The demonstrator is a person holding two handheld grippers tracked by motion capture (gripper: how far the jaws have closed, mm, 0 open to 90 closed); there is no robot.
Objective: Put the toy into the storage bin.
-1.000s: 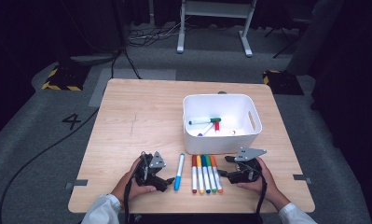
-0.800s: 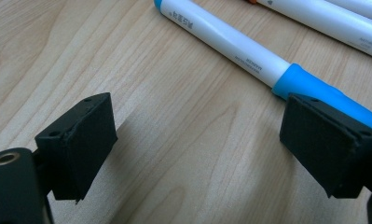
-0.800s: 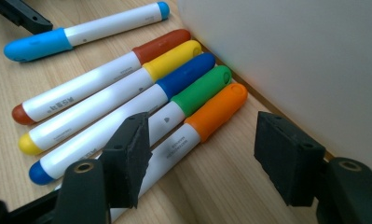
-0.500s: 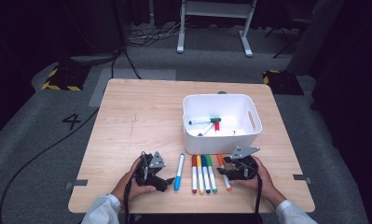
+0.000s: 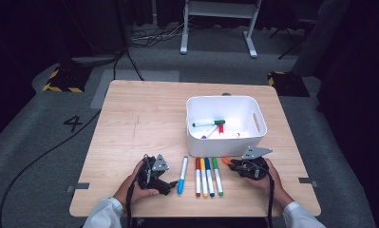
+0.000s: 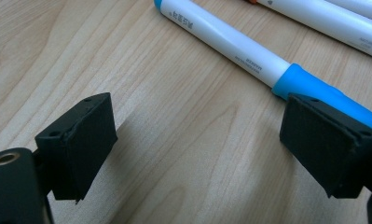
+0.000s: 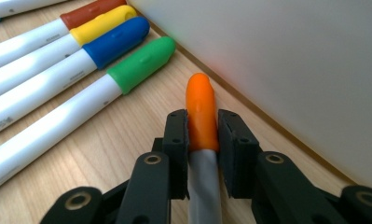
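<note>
My right gripper (image 7: 202, 130) is shut on an orange-capped marker (image 7: 201, 105); its jaws have just been closing, and the pads now press the marker where cap meets barrel. It rests low over the table beside the white bin's wall (image 7: 291, 70). From above, the right gripper (image 5: 237, 165) sits right of the marker row, the orange cap (image 5: 226, 161) poking out leftward. My left gripper (image 6: 197, 135) stands open over bare wood, with a light-blue marker's cap (image 6: 314, 91) by its right jaw. From above, the left gripper (image 5: 167, 183) lies just left of that marker (image 5: 183, 173).
Red (image 5: 197, 176), yellow (image 5: 203, 176), blue (image 5: 209, 176) and green (image 5: 217, 176) markers lie side by side between the grippers. The white bin (image 5: 225, 142) behind them holds a green marker (image 5: 208, 123) and a few others. The table's front edge is near my hands.
My right gripper moved left and down onto the orange marker at the row's right end and closed on it. The left hand stayed still.
</note>
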